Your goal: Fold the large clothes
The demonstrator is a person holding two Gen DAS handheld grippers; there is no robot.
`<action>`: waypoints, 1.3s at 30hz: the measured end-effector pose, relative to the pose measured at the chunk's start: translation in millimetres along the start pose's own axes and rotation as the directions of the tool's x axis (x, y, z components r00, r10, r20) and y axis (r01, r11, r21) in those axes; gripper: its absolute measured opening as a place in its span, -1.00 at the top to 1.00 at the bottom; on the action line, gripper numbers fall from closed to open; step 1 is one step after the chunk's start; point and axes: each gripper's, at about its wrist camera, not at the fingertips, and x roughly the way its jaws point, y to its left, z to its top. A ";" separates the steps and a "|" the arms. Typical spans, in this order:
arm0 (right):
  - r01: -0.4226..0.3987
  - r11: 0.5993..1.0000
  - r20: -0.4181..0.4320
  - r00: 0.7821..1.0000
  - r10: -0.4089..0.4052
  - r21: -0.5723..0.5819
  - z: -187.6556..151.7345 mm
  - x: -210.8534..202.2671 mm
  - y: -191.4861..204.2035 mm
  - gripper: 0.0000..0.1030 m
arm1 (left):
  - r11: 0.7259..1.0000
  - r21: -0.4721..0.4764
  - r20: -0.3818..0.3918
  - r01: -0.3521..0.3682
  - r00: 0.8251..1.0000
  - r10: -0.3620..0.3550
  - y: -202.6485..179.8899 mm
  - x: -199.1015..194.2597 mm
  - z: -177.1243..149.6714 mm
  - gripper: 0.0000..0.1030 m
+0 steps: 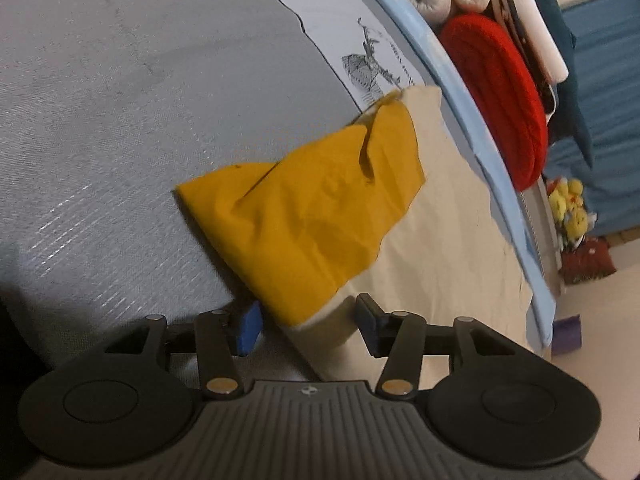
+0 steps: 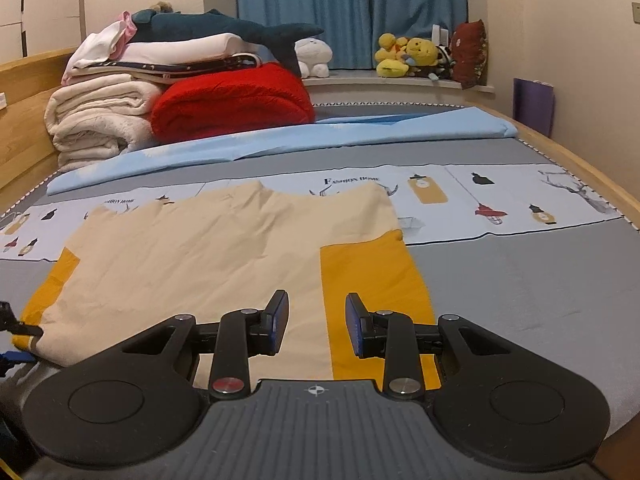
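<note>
A cream garment with yellow side panels (image 2: 224, 248) lies flat on the grey bed (image 2: 520, 280). In the left wrist view its yellow sleeve (image 1: 312, 216) is folded and rumpled over the cream body (image 1: 440, 240). My left gripper (image 1: 308, 324) is open, its fingers on either side of the garment's near corner, not closed on it. My right gripper (image 2: 316, 320) is open just above the near hem, at the seam between the cream and the right yellow panel (image 2: 376, 288). The left gripper's tip shows at the far left of the right wrist view (image 2: 16, 328).
A folded red blanket (image 2: 236, 100), white blankets (image 2: 100, 120) and a shark plush (image 2: 224, 28) are stacked at the bed's far left. A light blue sheet (image 2: 280, 136) lies across the bed. Plush toys (image 2: 404, 56) sit on the window sill. Wooden bed rails run along both sides.
</note>
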 end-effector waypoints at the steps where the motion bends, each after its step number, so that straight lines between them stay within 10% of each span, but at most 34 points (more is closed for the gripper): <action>1: -0.004 1.000 -0.002 1.000 0.004 -0.005 -0.5 1.3 1.3 0.37 | 1.000 -0.004 0.009 0.006 1.000 -0.006 -0.1 2.2 0.1 -0.10; 20: -0.095 0.964 -0.036 0.995 0.089 -0.248 -20.5 0.8 48.6 0.37 | 0.999 -0.024 0.135 0.030 0.991 -0.027 -15.2 22.6 -5.6 -0.12; 26: -0.116 0.950 -0.045 0.993 0.108 -0.289 -22.5 0.1 65.7 0.37 | 0.998 -0.036 0.142 0.048 0.989 -0.042 -27.5 6.8 1.2 0.74; 32: -0.158 0.959 -0.018 0.987 0.158 -0.234 -8.2 3.2 88.1 0.37 | 0.984 0.176 0.134 -0.008 0.991 -0.016 -71.5 -45.2 18.3 0.78; 39: -0.270 0.954 -0.006 0.962 0.271 -0.129 3.6 19.1 134.8 0.37 | 0.904 0.409 0.139 -0.127 0.987 0.076 -78.1 -99.3 48.7 0.78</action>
